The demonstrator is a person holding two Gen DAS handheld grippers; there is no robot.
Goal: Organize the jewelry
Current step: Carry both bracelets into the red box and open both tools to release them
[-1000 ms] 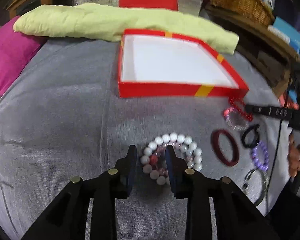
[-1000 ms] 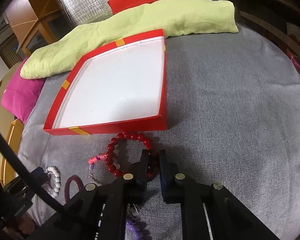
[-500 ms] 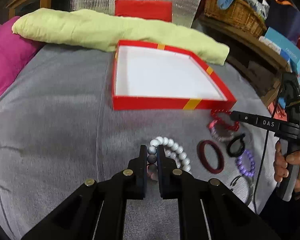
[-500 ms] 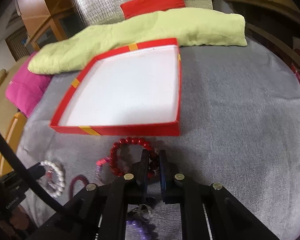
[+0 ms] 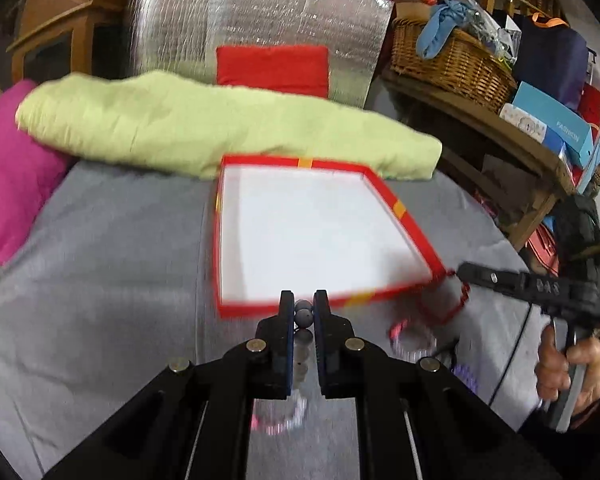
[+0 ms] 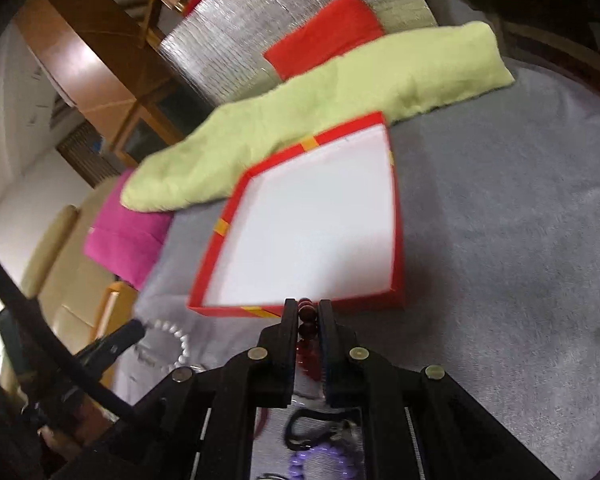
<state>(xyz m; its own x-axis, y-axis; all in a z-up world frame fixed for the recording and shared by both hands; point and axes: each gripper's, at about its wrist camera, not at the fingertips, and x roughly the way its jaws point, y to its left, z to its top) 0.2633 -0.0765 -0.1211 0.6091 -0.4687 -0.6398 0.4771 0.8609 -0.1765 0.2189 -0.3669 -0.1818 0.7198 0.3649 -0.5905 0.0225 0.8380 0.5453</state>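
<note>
My left gripper is shut on the white bead bracelet, which hangs blurred below the fingers, off the grey cloth. My right gripper is shut on the dark red bead bracelet, which also dangles under the fingers. Both grippers hover just in front of the near wall of the red box with its white floor. From the right wrist view, the red box lies straight ahead, and the left gripper holds the white bead bracelet at the lower left. The right gripper carries the red bracelet.
Left lying on the grey cloth are a purple bead bracelet, a black ring, a maroon bangle and a pink-and-clear bracelet. A green cushion lies behind the box, and a pink cushion is at the left. A hand grips the right tool.
My left gripper closed on the white bead bracelet and lifted it off the cloth. My right gripper, still shut on the red bracelet, rose too. Both views tilted up toward the box.
</note>
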